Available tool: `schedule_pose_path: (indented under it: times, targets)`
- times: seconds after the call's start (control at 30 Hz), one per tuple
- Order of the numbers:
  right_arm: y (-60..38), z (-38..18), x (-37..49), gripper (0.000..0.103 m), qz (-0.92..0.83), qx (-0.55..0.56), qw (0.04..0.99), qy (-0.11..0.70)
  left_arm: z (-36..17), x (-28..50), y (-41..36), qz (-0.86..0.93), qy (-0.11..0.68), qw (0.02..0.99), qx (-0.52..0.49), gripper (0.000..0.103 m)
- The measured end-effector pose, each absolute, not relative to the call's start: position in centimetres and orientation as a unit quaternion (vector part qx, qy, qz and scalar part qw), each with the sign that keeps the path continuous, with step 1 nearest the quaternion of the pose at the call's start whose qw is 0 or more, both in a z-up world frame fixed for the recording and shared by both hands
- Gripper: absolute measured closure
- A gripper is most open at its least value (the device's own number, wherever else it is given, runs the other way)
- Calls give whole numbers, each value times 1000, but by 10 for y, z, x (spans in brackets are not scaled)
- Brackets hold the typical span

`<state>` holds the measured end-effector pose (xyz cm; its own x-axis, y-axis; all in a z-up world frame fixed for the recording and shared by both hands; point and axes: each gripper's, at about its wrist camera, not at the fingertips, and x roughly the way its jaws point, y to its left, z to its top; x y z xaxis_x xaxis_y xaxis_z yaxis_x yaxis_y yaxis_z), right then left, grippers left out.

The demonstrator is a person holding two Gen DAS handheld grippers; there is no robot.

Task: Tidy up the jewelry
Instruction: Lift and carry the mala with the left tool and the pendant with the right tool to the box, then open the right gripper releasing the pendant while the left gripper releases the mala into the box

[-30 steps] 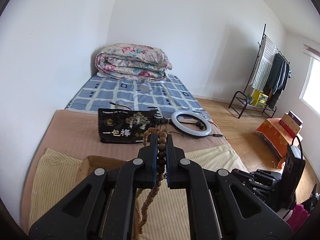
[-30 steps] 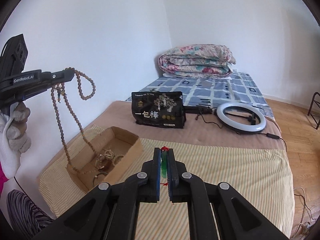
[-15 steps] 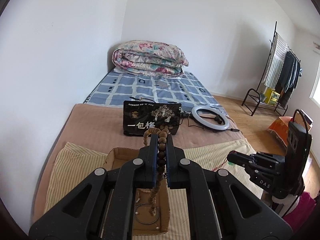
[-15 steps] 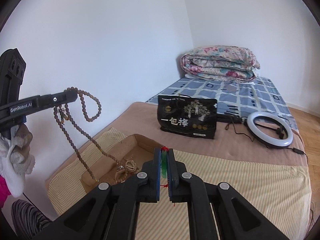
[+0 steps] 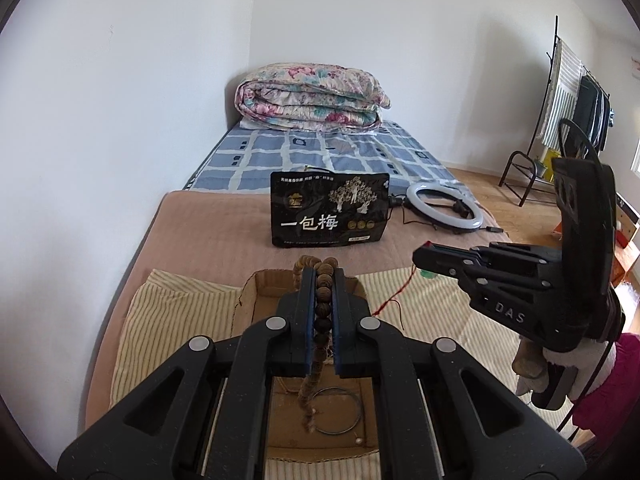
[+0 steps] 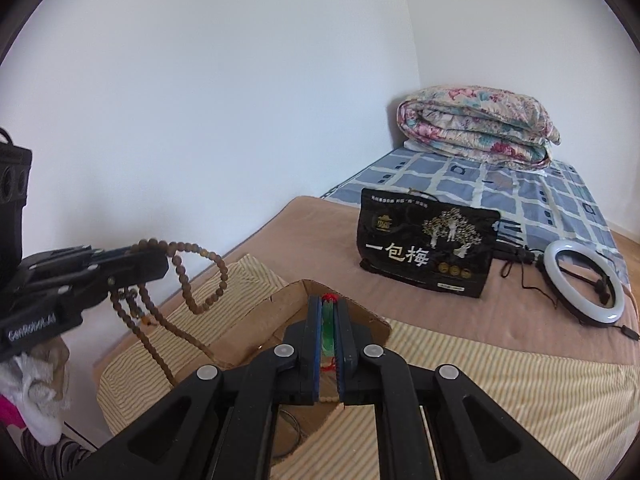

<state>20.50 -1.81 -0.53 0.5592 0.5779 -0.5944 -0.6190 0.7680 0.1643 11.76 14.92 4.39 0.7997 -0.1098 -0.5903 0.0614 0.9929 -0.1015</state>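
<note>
Wooden bead necklace [image 5: 323, 298] clamped in left gripper [image 5: 323, 276], strand hanging into cardboard box [image 5: 256, 300] on striped cloth [image 5: 172, 312] on bed [image 5: 208, 232]. Right gripper [image 6: 329, 306] closed on green pendant [image 6: 328, 330] with red cord, over box's far corner. Metal ring [image 5: 352, 412] lies inside box.

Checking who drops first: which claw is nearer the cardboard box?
Left. The left claw hangs over the cardboard box, its wooden bead string dangling inside. The right claw, holding a green pendant, sits off the box's right side.
</note>
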Motion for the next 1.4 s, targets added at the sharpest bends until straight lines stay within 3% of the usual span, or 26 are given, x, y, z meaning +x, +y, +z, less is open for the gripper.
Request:
schedule_pose_path:
  times: [1.1,1.17,1.3,1.4]
  targets:
    - [33,-77,245,97,327,-43,857,396,-28,131,164,-35,367,929,-24,99]
    - [33,-77,245,81,329,-41,857,395,-28,130,164,-35,367,929,-21,99]
    - [35,-74,242,73,323,-47,862,387,-28,131,164,-34,368,929,-22,99]
    - [34,-71,240,48,317,-47,867,383,-29,131,165,-36,374,926,-23,95]
